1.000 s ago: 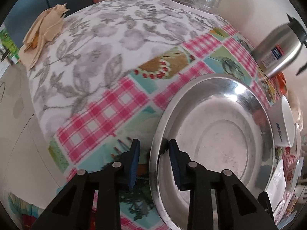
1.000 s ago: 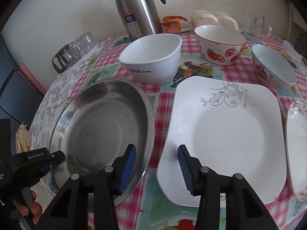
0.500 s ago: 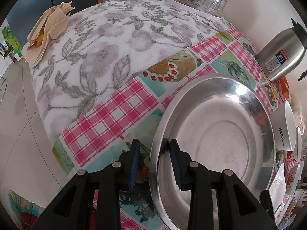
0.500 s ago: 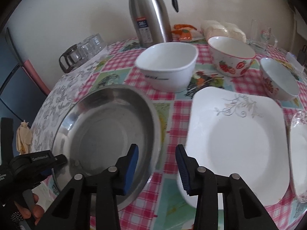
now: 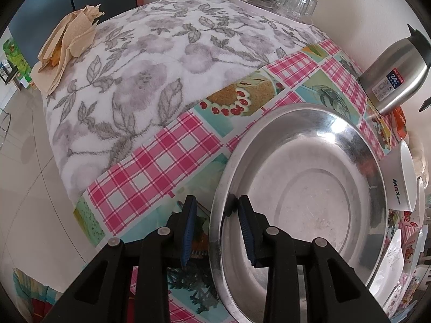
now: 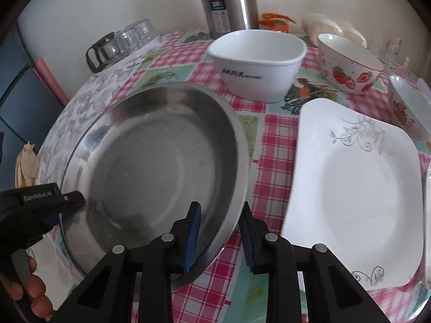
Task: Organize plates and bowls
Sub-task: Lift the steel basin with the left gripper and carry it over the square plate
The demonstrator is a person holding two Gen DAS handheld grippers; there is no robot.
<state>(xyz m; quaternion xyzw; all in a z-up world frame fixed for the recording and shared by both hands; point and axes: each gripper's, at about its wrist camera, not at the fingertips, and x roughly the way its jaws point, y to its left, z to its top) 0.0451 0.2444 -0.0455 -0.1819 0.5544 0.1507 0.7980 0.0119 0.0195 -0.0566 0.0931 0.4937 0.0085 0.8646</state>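
Steel is what both tools are after: a wide, round, shallow stainless steel basin (image 6: 150,167) sits on the left part of the surface (image 6: 272,145), which is covered with a pink-checked picture cloth, and taking hold of the basin with both hands looks like the step in hand.

On the left, the left tool (image 5: 215,223) straddles the basin's rim, one blue pad outside and one inside. Its jaws stand narrowly apart, and a sliver of gap shows on the outer side, so it does not look clamped.

On the right, the right tool (image 6: 219,231) brackets the opposite rim in the same way. Its jaws have just been closing with the rim between them, yet space shows beside both pads.

Next, I judge, both must pinch the rim firmly before any lift, kept level, perhaps toward the square white plate (image 6: 358,188) just beside it.
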